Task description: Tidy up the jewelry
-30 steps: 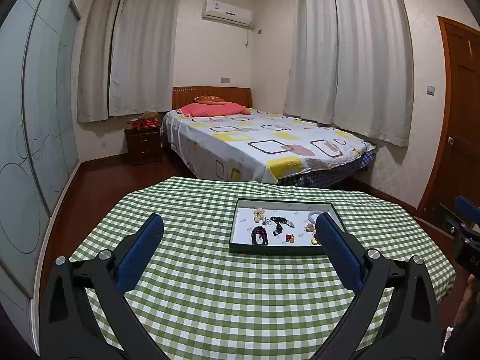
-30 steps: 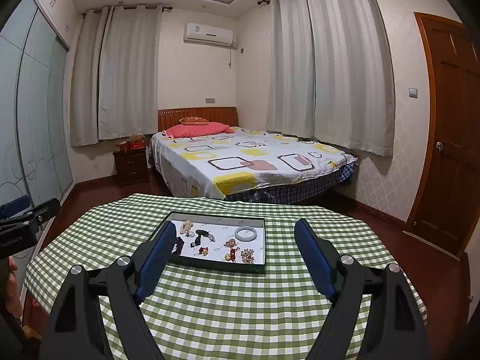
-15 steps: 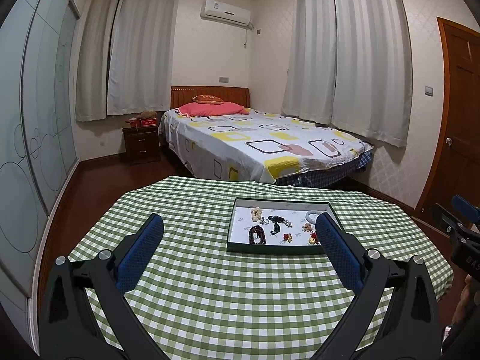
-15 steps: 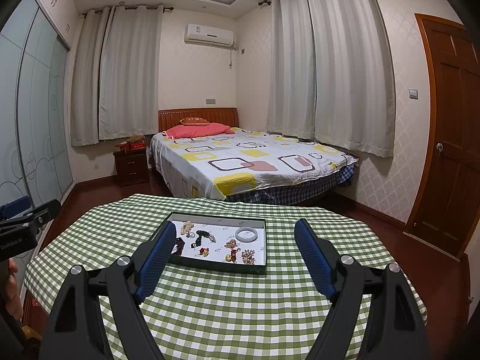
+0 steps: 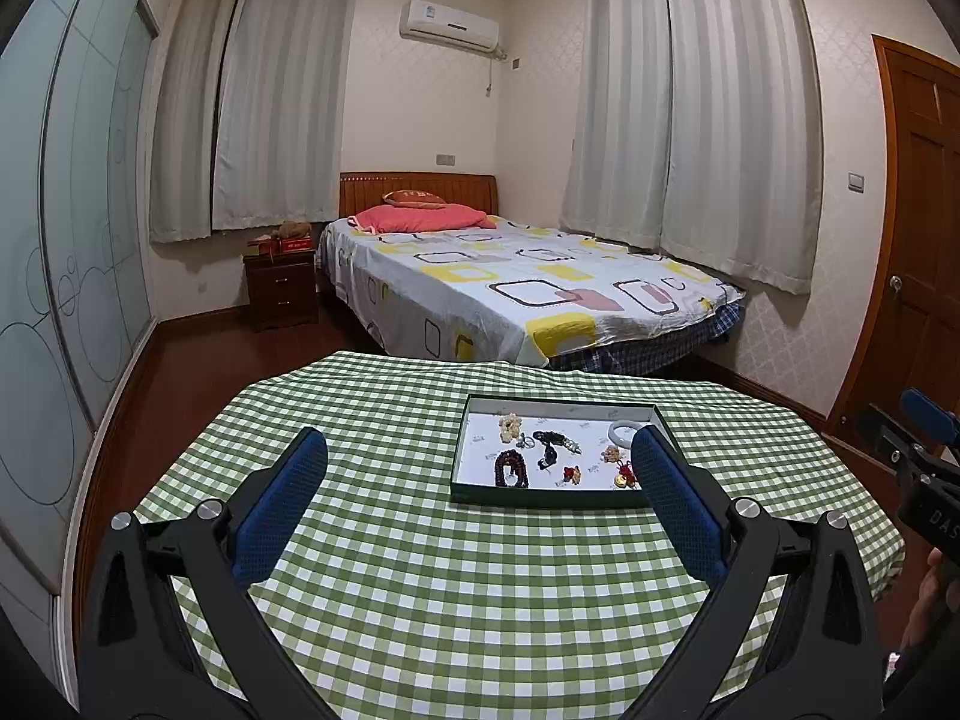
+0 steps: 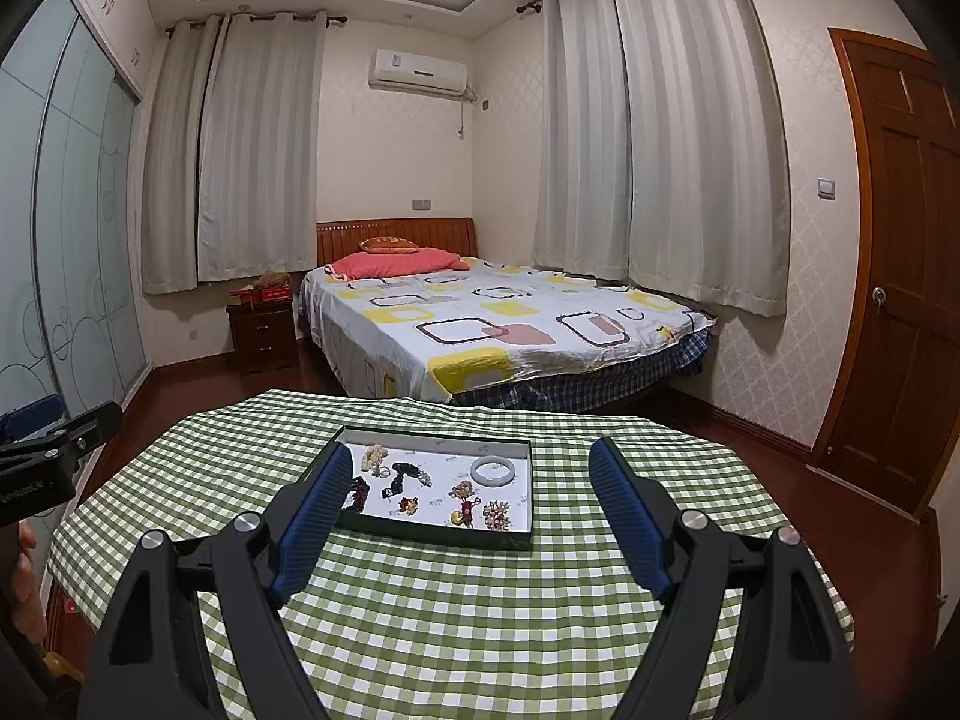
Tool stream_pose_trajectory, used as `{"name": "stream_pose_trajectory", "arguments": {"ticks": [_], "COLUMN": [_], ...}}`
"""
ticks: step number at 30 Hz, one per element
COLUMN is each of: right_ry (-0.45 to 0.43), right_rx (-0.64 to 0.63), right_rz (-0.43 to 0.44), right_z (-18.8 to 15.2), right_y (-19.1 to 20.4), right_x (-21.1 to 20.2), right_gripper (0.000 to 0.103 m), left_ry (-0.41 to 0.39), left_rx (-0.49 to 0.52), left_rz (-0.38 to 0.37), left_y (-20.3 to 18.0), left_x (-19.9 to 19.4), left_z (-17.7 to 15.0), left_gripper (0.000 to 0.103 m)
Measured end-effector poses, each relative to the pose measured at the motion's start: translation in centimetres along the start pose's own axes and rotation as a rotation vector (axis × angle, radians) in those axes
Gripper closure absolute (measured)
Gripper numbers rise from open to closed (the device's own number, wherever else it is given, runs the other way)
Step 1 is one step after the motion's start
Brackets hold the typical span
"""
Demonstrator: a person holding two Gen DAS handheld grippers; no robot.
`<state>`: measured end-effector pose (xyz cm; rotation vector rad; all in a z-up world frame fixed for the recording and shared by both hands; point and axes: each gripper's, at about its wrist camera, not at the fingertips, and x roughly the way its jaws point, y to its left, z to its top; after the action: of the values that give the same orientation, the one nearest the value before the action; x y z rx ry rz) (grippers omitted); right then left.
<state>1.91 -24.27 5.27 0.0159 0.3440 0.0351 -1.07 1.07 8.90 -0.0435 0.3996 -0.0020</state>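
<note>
A shallow dark green tray (image 5: 543, 498) (image 6: 432, 531) with a white floor lies on the green checked tablecloth. Several jewelry pieces lie in it: a pale jade bangle (image 6: 493, 470) (image 5: 621, 432), a dark bead bracelet (image 5: 512, 468), a black piece (image 5: 547, 443) (image 6: 401, 476), a cream beaded piece (image 5: 510, 426) (image 6: 376, 456), small red and gold charms (image 5: 624, 474) (image 6: 462, 510). My left gripper (image 5: 478, 441) hangs open above the cloth, short of the tray, nothing between its fingers. My right gripper (image 6: 471, 459) is open too, in front of the tray, holding nothing.
The round table (image 5: 480, 588) ends just past the tray. Behind it stand a bed (image 5: 510, 288), a dark nightstand (image 5: 282, 291) and a wooden door (image 6: 900, 300) at the right. A glass-fronted wardrobe (image 5: 60, 276) lines the left wall.
</note>
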Motion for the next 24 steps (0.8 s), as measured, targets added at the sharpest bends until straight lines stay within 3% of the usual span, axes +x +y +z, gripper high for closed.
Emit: {"name": "stream_pose_trajectory", "arguments": {"ticks": [24], "right_ry": [0.001], "right_rx": [-0.001], "right_rz": [0.002], "right_z": [-0.08], "right_y": [0.12], "right_x": [-0.05], "right_gripper": [0.024], "left_ry": [0.003], "left_rx": [-0.012], "left_rz": [-0.001], "left_y": [0.33], "left_x": [0.31], "left_z": [0.18], "left_gripper": [0.004]}}
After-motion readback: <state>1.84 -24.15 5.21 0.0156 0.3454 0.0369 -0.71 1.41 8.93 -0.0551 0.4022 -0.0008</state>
